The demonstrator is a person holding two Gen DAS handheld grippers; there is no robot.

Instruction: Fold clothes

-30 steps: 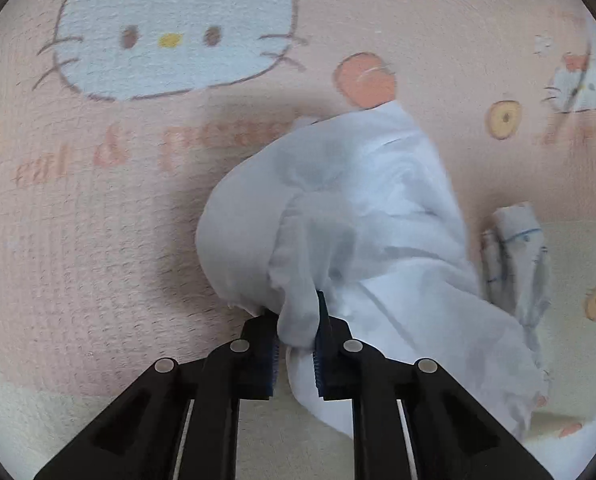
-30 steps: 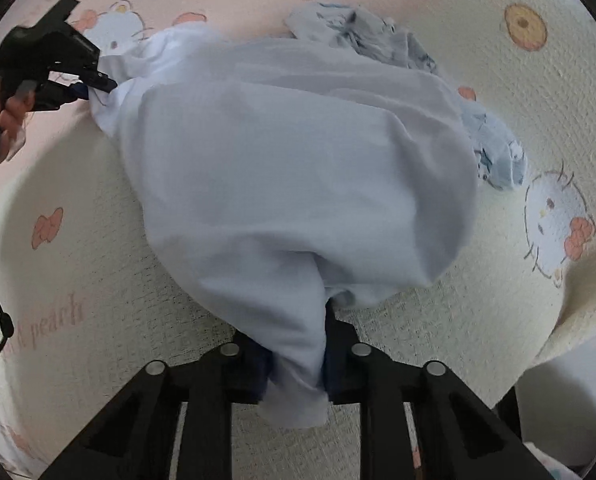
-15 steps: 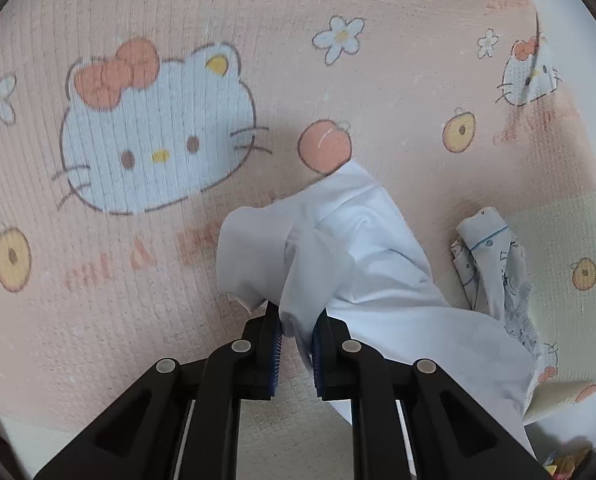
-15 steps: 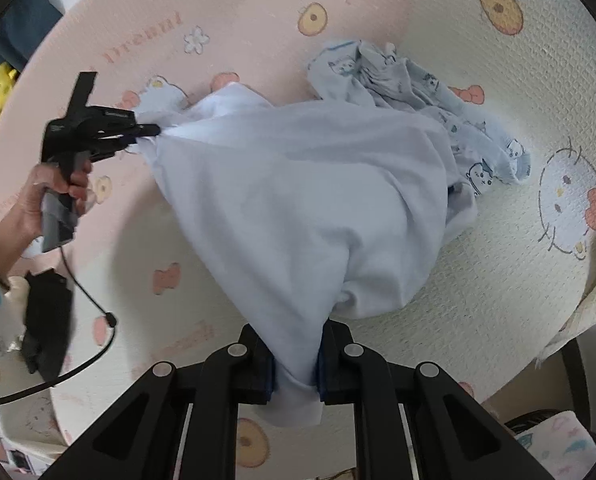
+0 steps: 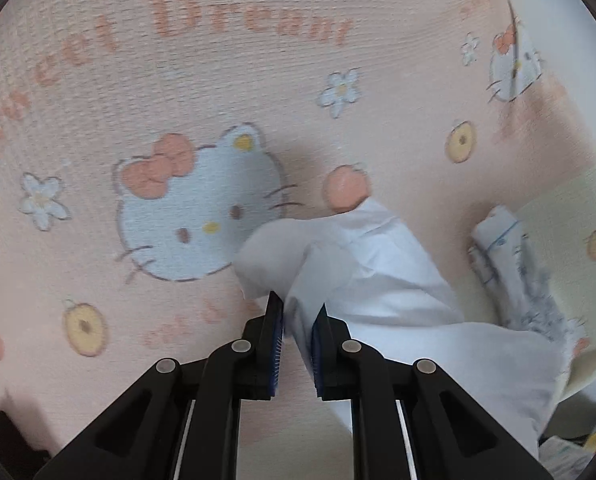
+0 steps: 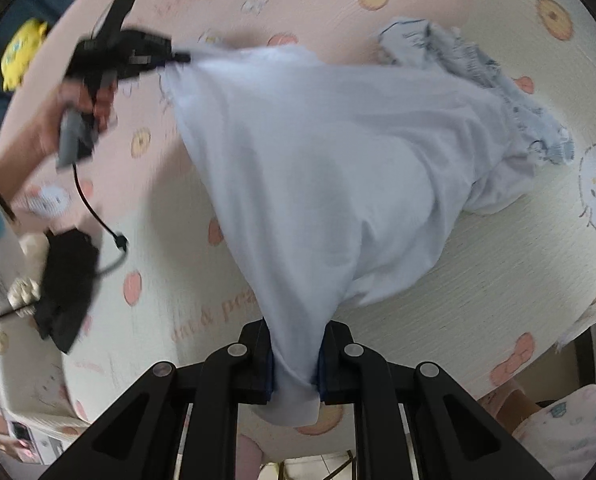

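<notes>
Right wrist view shows my right fingers (image 6: 294,356) clamped on one bunched edge of the white garment (image 6: 338,168), the cloth pinched between both pads and a short tail hanging out below them. Across the spread, my left fingers (image 6: 180,56) pinch an opposite corner, so the garment hangs stretched between the two grips, raised off the patterned mat (image 6: 498,280), with only its far lobe sagging down toward it. I judge I hold it this way to let the fabric's own weight pull it open before I lay it flat for folding.

From the left wrist, the left pads are closed on a narrow gathered fold of the same cloth, which runs away to the right and down. A loose flap puffs up just ahead of them, above the cat face (image 5: 198,208) printed on the mat.

A second, printed garment (image 6: 478,64) lies crumpled on the mat beyond the white one, partly under its far edge; it is near enough that I should lay the white piece down clear of it.

Both views are blurred with motion, so finer creases are hard to read.
</notes>
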